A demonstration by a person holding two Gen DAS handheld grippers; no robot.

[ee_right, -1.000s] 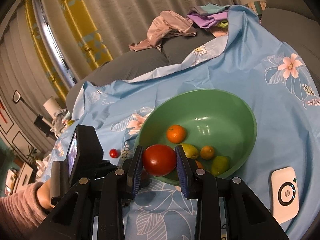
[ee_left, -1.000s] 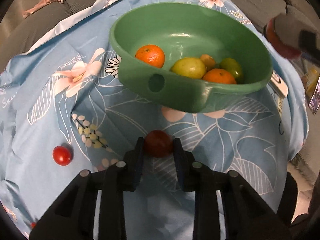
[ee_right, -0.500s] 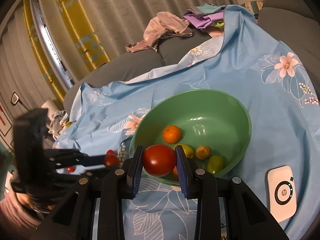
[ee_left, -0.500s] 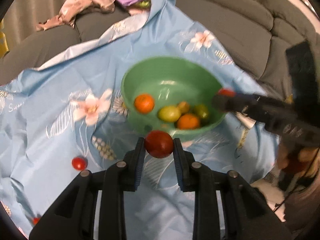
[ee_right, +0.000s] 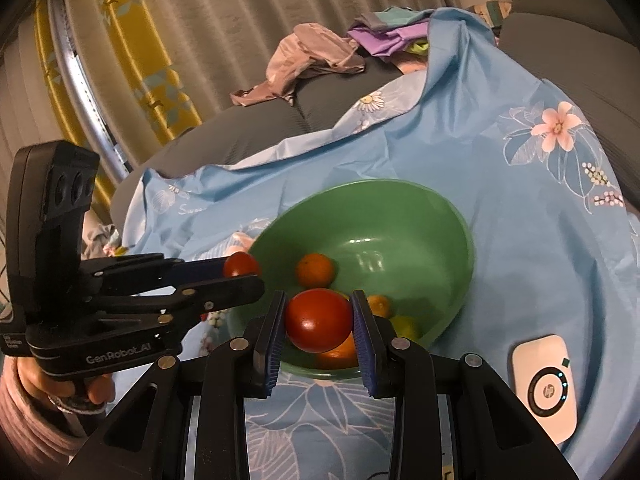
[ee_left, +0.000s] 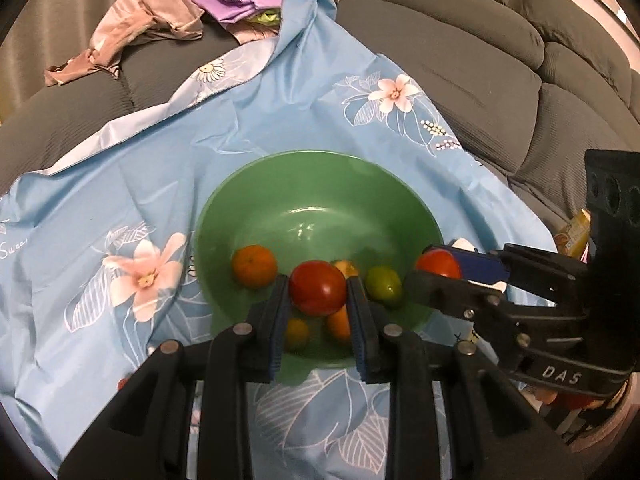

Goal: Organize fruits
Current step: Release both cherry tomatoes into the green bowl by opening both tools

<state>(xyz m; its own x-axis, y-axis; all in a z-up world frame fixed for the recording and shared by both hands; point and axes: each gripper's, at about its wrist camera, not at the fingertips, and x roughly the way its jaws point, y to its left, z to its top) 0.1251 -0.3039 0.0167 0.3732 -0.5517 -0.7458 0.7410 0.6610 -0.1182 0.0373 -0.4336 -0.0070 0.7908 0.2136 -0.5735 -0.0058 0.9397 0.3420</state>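
Both grippers carry a tomato above the near side of the green bowl (ee_left: 320, 184), which sits on a blue flowered cloth (ee_left: 120, 184) spread over a grey sofa (ee_left: 460, 32). The left gripper (ee_left: 318, 292) has its jaws clamped on a red tomato (ee_left: 318, 288), glossy and round with a faint orange patch low down. The right gripper (ee_right: 319, 320) is closed the same way on a larger red tomato (ee_right: 319, 320), smooth with one bright highlight.

Each tool points down and forward toward the bowl, their tips close together over its near rim. The left one comes in from the left edge of the right wrist view, a hand (ee_right: 60, 384) wrapped round its handle; the right one enters the left wrist view from the right.

Inside the bowl lie an orange (ee_left: 255, 266), a green fruit (ee_left: 383, 286) and several smaller orange and yellow pieces, partly hidden behind the fingers.

Only the right wrist view shows the white device (ee_right: 546, 386) on the cloth just right of the bowl, and the yellow curtain (ee_right: 76, 60). Both views catch the heap of clothes (ee_left: 140, 20) on the sofa back.
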